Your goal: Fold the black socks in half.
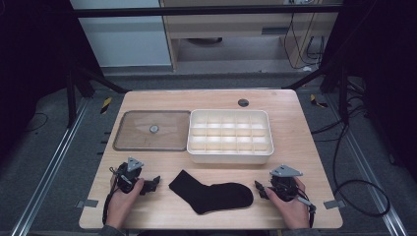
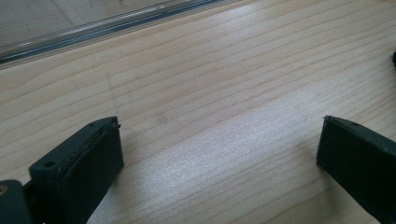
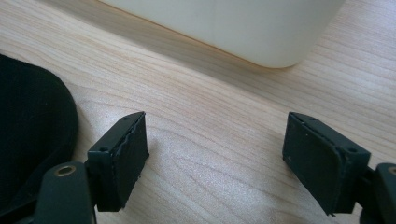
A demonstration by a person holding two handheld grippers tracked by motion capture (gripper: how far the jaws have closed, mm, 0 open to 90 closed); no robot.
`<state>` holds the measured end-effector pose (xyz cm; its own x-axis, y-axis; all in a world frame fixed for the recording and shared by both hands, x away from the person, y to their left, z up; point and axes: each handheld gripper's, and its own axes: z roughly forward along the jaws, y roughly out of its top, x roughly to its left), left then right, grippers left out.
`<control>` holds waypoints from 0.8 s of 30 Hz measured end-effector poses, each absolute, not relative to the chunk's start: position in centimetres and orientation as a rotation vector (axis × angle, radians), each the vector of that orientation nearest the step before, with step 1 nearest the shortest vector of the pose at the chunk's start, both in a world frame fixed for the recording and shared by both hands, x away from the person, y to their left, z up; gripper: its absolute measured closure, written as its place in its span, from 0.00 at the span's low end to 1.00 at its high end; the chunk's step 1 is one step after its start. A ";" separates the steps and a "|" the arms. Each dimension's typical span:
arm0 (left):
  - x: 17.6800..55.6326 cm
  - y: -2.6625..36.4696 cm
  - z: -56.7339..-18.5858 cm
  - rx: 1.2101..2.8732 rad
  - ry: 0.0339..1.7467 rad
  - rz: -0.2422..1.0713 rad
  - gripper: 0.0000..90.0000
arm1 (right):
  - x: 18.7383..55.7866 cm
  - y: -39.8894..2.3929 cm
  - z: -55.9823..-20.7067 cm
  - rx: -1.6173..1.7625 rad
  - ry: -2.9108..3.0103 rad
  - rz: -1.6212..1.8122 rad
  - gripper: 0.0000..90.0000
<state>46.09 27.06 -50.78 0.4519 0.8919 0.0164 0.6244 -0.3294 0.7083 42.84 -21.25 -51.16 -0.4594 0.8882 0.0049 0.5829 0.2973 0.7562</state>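
Black sock (image 1: pixel 211 194), single, lying flat near the front edge of the wooden table (image 1: pixel 290 147), between the two grippers and touching neither. Judged soft, light and limp; likely to sag and drape when lifted, best pinched at the cuff or toe. Left gripper (image 1: pixel 153 183): jaws apart, holding nothing. Right gripper (image 1: pixel 259 189): jaws apart, holding nothing. White divided box (image 1: pixel 229 156) and clear lid (image 1: pixel 121 142) sit toward the far edge.
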 end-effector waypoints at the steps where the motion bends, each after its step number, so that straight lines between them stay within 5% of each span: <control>1: 46.0 27.0 -50.7 2.071 1.249 0.542 0.02 | 42.8 -21.3 -51.2 1.314 2.152 0.988 0.25; 17: 43.4 26.0 -48.3 2.088 1.126 0.406 0.05 | 42.6 -21.4 -51.2 1.325 2.136 0.986 0.27; 24: 43.2 25.2 -46.6 2.108 1.073 0.429 0.10 | 42.1 -21.5 -50.4 1.336 2.128 0.972 0.48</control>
<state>43.21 25.22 -46.59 0.5977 0.8013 -0.0279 0.5611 -0.3932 0.7284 42.14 -21.47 -50.42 -0.4335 0.9011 -0.0018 0.5887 0.2848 0.7565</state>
